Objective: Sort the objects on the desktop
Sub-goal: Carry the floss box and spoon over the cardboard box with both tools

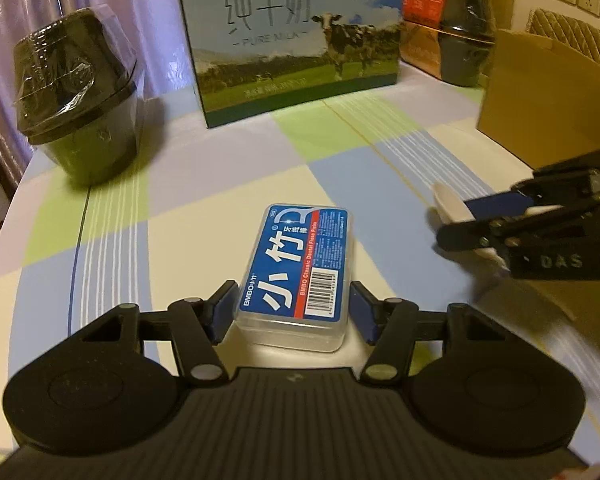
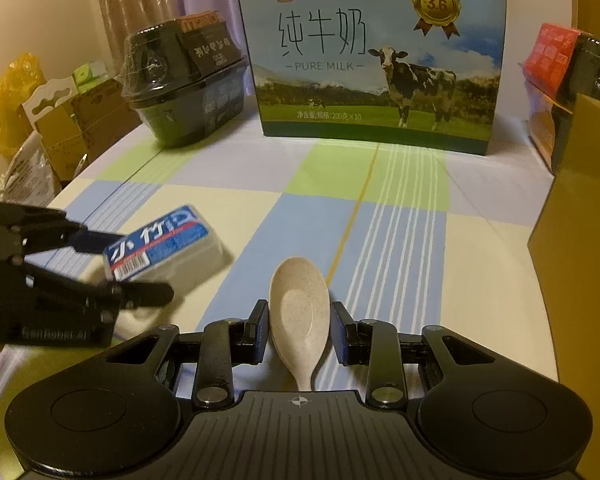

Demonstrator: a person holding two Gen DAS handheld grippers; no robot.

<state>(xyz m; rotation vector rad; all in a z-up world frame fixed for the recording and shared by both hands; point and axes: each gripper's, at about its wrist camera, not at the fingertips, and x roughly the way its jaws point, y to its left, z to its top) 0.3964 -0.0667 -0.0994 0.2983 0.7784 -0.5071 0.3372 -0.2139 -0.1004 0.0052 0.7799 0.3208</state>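
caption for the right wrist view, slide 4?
Right gripper brackets a speckled spoon; left gripper holds the floss-pick box nearby.

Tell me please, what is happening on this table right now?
A person works with two handheld grippers over a checked tablecloth. The left gripper has a blue floss pick box between its fingers. The right gripper has a beige spoon between its fingers, bowl pointing forward. A milk carton stands at the back, and a cardboard box waits on the right.

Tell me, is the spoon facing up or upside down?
Facing up. The spoon shows its hollow bowl to the right wrist camera, lying between the right tongs.
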